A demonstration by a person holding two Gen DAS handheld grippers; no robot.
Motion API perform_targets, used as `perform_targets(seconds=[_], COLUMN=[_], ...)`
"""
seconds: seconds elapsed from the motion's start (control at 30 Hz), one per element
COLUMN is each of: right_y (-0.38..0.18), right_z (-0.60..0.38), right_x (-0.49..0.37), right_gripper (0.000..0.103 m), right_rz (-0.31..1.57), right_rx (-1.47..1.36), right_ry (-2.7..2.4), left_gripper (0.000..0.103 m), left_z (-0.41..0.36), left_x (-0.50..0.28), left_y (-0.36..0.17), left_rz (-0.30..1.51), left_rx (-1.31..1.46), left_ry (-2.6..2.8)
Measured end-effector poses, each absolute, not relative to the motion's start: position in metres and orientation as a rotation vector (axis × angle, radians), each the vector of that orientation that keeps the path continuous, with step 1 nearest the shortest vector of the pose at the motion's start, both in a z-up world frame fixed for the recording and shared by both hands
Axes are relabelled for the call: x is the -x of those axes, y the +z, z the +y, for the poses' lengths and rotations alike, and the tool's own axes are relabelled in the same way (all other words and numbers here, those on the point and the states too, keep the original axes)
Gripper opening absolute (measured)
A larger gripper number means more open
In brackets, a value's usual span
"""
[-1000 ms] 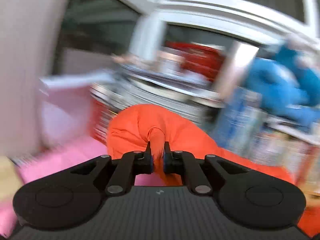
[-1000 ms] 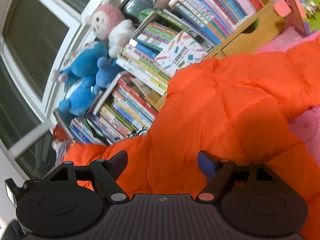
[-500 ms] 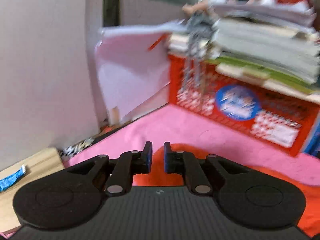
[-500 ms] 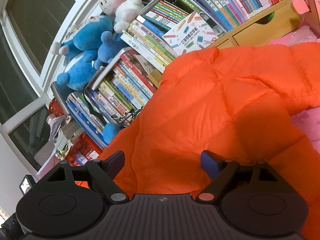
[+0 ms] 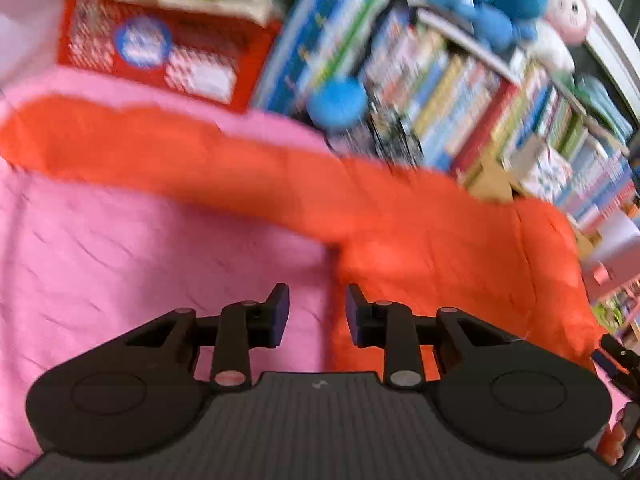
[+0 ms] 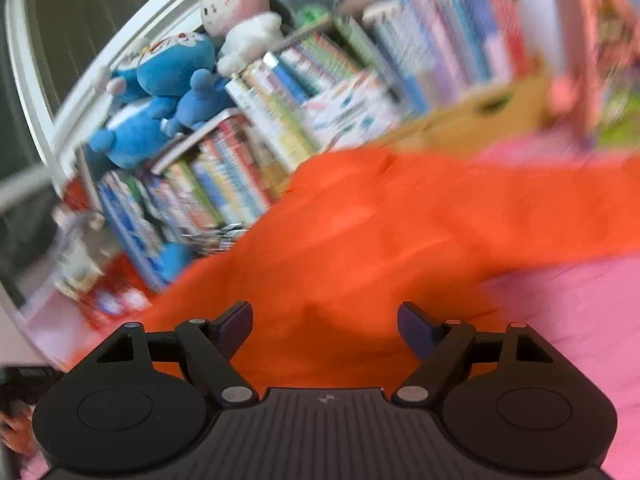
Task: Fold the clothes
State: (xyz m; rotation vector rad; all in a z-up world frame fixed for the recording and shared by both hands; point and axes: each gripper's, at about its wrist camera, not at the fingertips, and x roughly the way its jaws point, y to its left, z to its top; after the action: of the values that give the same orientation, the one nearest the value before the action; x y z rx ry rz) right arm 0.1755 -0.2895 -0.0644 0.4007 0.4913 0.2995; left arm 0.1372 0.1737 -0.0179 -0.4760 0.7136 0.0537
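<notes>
A child's bedroom at home: pink bedsheet (image 5: 120,248), crammed bookshelves (image 6: 248,152) at twelve o'clock, blue plush toy (image 6: 160,92) on top.

Orange quilted jacket (image 5: 440,240) lying on a pink bed sheet (image 5: 120,248).
One long sleeve is stretching out leftward; the puffy body is bunching up beside the bookshelf.

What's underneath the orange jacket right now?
The orange jacket lies on a pink sheet, which shows around it. Whatever the padded fabric covers is hidden.
</notes>
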Motion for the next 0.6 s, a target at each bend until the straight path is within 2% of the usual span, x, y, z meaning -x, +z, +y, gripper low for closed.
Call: perform_targets(seconds=[0.07, 0.1, 0.13, 0.2, 0.27, 0.3, 0.33, 0.37, 0.4, 0.43, 0.5, 0.6], right_y=[-0.06, -0.06, -0.062, -0.067, -0.073, -0.075, -0.078, -0.081, -0.082, -0.082, -0.077, -0.055], right_z=[-0.31, -0.32, -0.329, -0.343, -0.348, -0.345, -0.34, -0.334, -0.328, -0.322, -0.314, -0.317], right_x=[-0.163, -0.159, -0.159, -0.162, -0.172, -0.18, -0.189, -0.197, -0.202, -0.207, -0.206, -0.177], right_gripper=[0.08, 0.08, 0.081, 0.081, 0.081, 0.082, 0.08, 0.075, 0.047, 0.027, 0.016, 0.013], right_rz=[0.501, 0.512, 0.529, 0.565, 0.603, 0.629, 0.655, 0.683, 0.705, 0.728, 0.724, 0.645], right_rx=[-0.349, -0.331, -0.33, -0.345, -0.377, -0.383, -0.38, -0.376, -0.373, -0.37, -0.362, -0.377], right_ry=[0.227, 0.193, 0.165, 0.153, 0.203, 0.231, 0.248, 0.26, 0.264, 0.269, 0.306, 0.407], left_gripper=[0.034, 0.045, 0.05, 0.057, 0.056, 0.048, 0.023, 0.014, 0.009, 0.008, 0.007, 0.007], left_z=[0.163, 0.16, 0.157, 0.153, 0.145, 0.141, 0.139, 0.138, 0.138, 0.138, 0.137, 0.14], left_x=[-0.146, -0.15, -0.156, -0.165, -0.174, -0.179, -0.182, -0.184, -0.181, -0.178, -0.164, -0.138], left_y=[-0.024, -0.026, -0.03, -0.033, -0.032, -0.031, -0.031, -0.03, -0.029, -0.027, -0.016, 0.003], left_rz=[0.73, 0.737, 0.745, 0.741, 0.729, 0.725, 0.728, 0.73, 0.72, 0.709, 0.665, 0.617], left_rx=[0.484, 0.497, 0.526, 0.559, 0.524, 0.509, 0.505, 0.519, 0.544, 0.561, 0.538, 0.52], left_ry=[0.025, -0.001, -0.032, -0.069, -0.055, -0.048, -0.044, -0.066, -0.094, -0.123, -0.186, -0.288])
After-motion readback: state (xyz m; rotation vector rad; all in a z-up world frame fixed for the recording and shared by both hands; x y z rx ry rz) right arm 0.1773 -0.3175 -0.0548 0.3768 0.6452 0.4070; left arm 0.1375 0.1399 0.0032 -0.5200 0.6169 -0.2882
